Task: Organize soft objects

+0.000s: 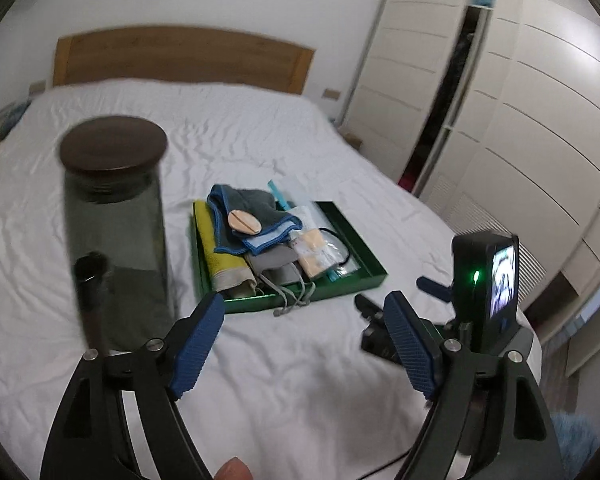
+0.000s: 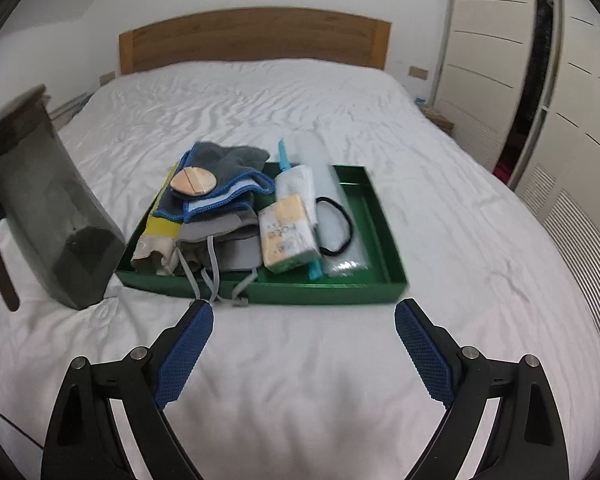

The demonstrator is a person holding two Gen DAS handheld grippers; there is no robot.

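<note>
A green tray (image 2: 384, 216) lies on the white bed, piled with soft things. A grey cloth with blue edging (image 2: 224, 168) carries a round beige puff (image 2: 192, 182). A yellow towel (image 2: 162, 228) lies at the tray's left, a grey drawstring pouch (image 2: 224, 240) in front, then a tissue pack (image 2: 286, 236), a black hair tie (image 2: 338, 224) and a clear zip bag (image 2: 328, 168). My right gripper (image 2: 305, 307) hangs open just short of the tray's near edge, with nothing between its fingers. My left gripper (image 1: 304, 299) is open too, empty, in front of the tray (image 1: 362, 248).
A tall smoked jar (image 1: 116, 208) with a dark lid stands left of the tray; it is also in the right wrist view (image 2: 48, 208), with something dark at its bottom. The right unit's lit screen (image 1: 500, 276) is at the right. Wardrobe doors (image 1: 520, 120) line the right side. A wooden headboard (image 2: 256, 36) is behind.
</note>
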